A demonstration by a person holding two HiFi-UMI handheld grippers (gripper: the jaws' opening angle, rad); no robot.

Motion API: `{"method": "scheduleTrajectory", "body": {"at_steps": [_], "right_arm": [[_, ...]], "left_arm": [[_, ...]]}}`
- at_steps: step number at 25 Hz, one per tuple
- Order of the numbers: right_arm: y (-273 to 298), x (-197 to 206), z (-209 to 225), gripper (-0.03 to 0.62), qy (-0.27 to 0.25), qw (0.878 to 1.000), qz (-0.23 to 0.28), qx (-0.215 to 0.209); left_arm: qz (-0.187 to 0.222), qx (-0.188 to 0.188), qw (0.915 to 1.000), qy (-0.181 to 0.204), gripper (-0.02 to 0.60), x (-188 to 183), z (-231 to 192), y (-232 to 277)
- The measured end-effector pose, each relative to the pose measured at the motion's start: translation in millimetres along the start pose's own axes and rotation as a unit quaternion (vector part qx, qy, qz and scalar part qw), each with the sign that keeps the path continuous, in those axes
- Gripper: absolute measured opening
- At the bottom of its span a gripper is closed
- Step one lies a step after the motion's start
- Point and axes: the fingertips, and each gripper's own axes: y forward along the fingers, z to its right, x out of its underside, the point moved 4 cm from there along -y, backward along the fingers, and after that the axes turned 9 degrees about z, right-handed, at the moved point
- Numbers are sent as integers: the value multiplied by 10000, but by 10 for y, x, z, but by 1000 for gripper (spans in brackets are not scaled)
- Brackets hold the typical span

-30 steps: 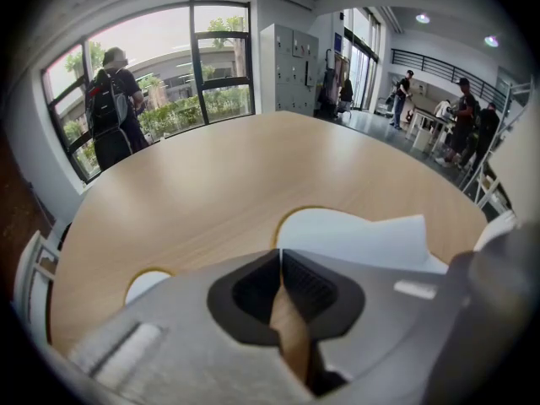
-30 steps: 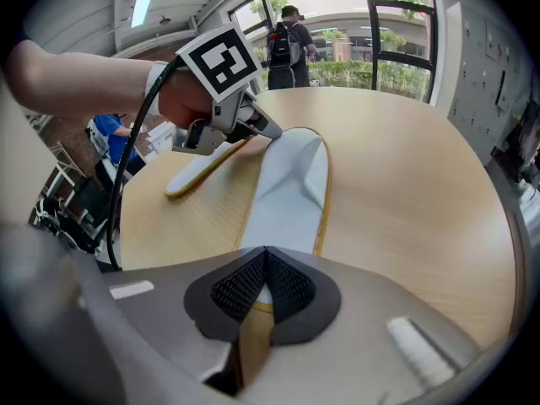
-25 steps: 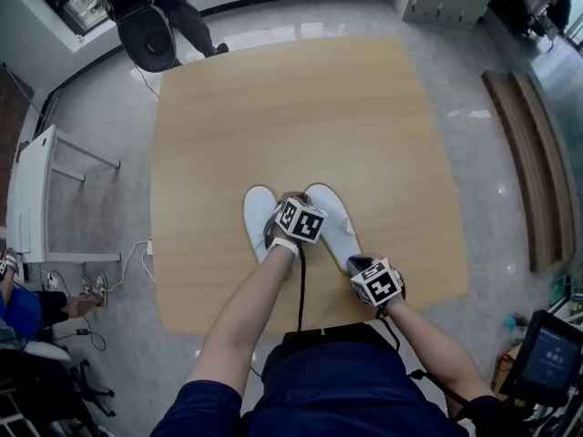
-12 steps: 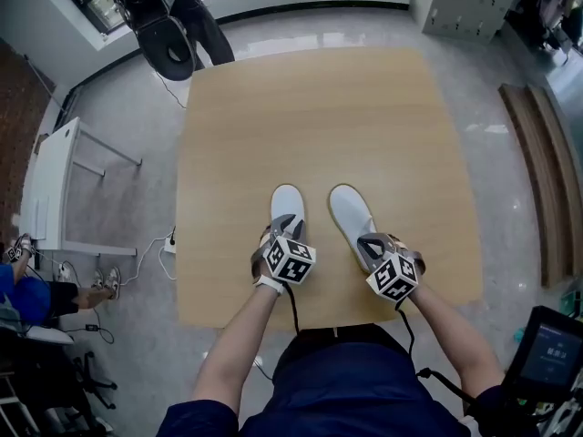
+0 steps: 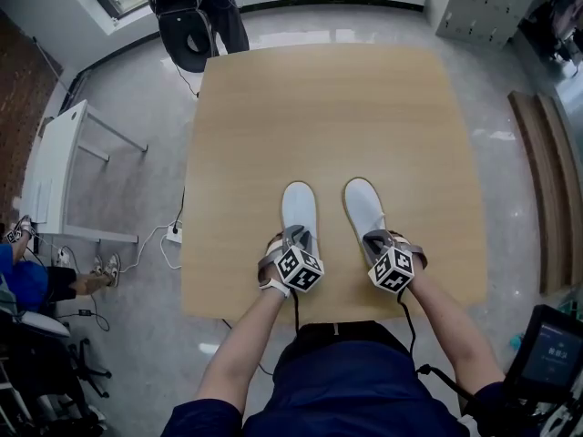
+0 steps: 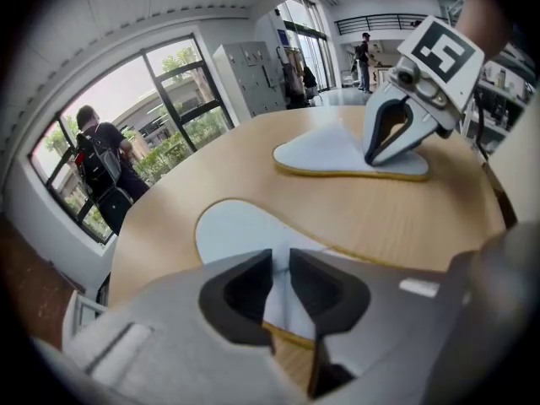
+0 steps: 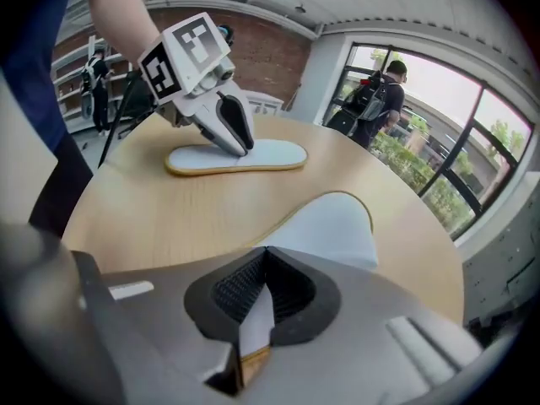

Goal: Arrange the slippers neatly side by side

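Two flat white slippers lie parallel on the wooden table (image 5: 328, 107), toes pointing away from me, with a narrow gap between them. My left gripper (image 5: 293, 241) is shut on the heel of the left slipper (image 5: 299, 209); in the left gripper view the jaws (image 6: 280, 281) pinch its white sole (image 6: 245, 226). The heel of the right slipper (image 5: 363, 208) is held by my right gripper (image 5: 383, 244), whose pads (image 7: 263, 289) close on the thin sole (image 7: 333, 226). Each gripper view also shows the other slipper (image 6: 337, 154) (image 7: 253, 154) and the other gripper (image 6: 384, 146) (image 7: 236, 137).
The heels sit near the table's front edge. A white side table (image 5: 55, 180) and cables (image 5: 168, 239) are on the floor at left. A person with a backpack (image 5: 196, 7) stands beyond the far edge. Wooden planks (image 5: 547, 180) lie at right, a screen (image 5: 551, 358) lower right.
Both slippers have been drawn back toward the table's near edge and spread apart; earlier they lay close together at an angle, now they lie parallel. Both grippers moved back with them.
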Motion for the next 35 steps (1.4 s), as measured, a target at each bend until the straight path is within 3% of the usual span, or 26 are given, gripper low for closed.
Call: {"method": "scheduleTrajectory", "body": {"at_steps": [8, 14, 29, 35], "right_arm": [[43, -101, -83, 9, 543, 9982, 59, 252], [76, -78, -121, 9, 1193, 9901, -33, 745], [172, -284, -445, 11, 1383, 9893, 106, 460], [198, -317, -453, 11, 1392, 9891, 135, 458]], "left_arm": [[50, 132, 9995, 268, 63, -35, 147, -28], [92, 207, 9990, 387, 61, -61, 284, 8], [107, 308, 9985, 449, 61, -155, 549, 23], [32, 324, 9992, 229, 58, -189, 560, 46]]}}
